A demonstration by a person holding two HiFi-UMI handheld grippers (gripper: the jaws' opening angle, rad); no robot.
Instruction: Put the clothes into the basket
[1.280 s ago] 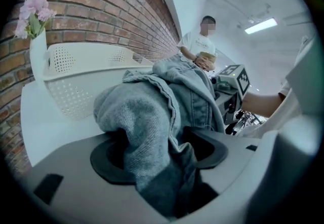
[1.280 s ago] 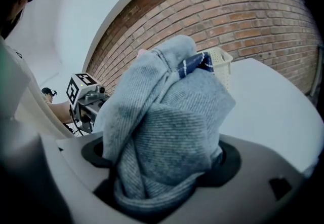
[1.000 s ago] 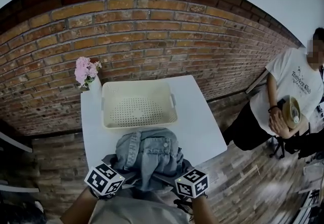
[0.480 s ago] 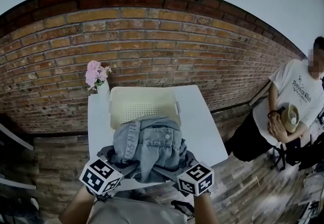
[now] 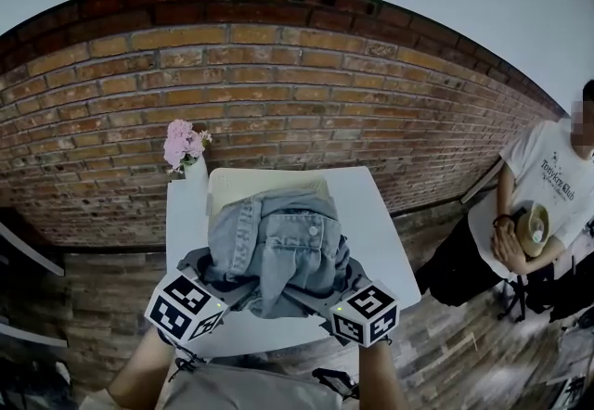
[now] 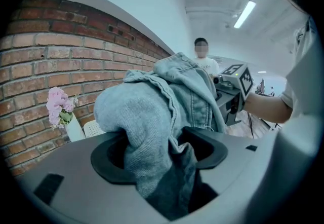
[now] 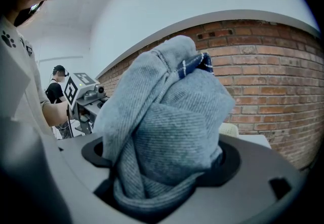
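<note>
Head view, denim garment (image 5: 278,250), shirt print (image 5: 555,178) unreadable

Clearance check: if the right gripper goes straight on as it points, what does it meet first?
The right gripper grips the denim garment; beyond it, probably the cream basket, depth unclear.

The white table (image 5: 379,234) bears a cream basket (image 5: 232,181) and, beside it, a vase of pink flowers (image 5: 186,148).
</note>
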